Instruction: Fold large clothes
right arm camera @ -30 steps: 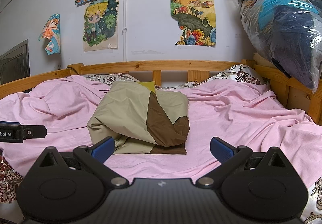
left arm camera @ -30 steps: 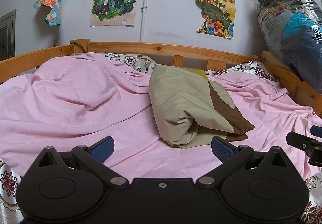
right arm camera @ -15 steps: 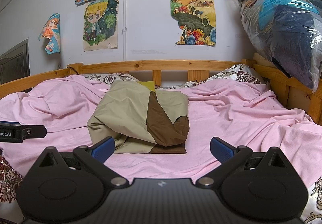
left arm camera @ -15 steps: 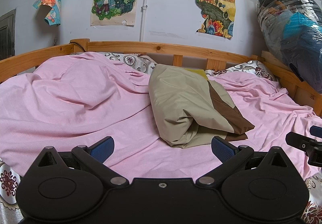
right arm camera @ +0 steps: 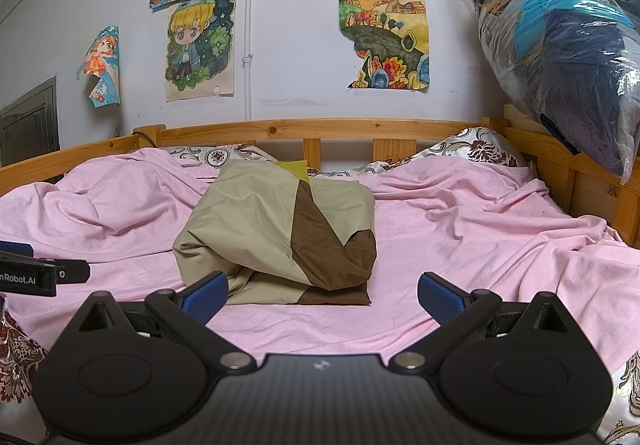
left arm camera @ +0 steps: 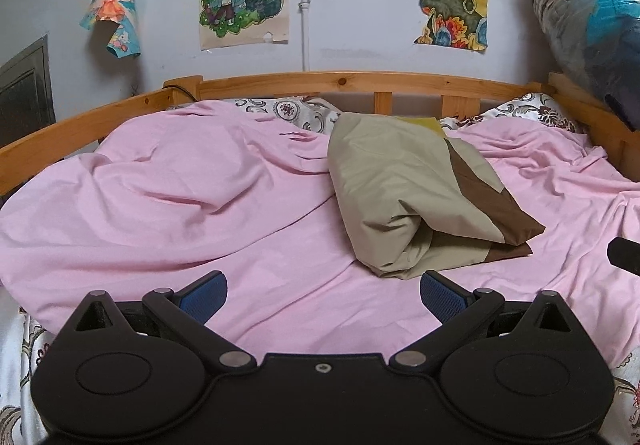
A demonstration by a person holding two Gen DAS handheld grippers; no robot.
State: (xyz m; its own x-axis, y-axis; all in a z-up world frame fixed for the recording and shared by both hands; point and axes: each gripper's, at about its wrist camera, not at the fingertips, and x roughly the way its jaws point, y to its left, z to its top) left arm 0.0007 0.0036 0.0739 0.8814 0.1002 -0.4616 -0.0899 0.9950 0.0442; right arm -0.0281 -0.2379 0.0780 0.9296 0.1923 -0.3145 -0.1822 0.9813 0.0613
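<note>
A beige and brown garment lies folded into a thick bundle on the pink sheet in the middle of the bed. It also shows in the right wrist view. My left gripper is open and empty, held above the sheet just in front of the bundle's near left corner. My right gripper is open and empty, in front of the bundle's near edge. The tip of the right gripper shows at the right edge of the left wrist view, and the left gripper at the left edge of the right wrist view.
A wooden bed frame rails the back and sides. Patterned pillows lie along the back rail. A clear plastic bag of dark clothes hangs over the right rail. Posters hang on the wall.
</note>
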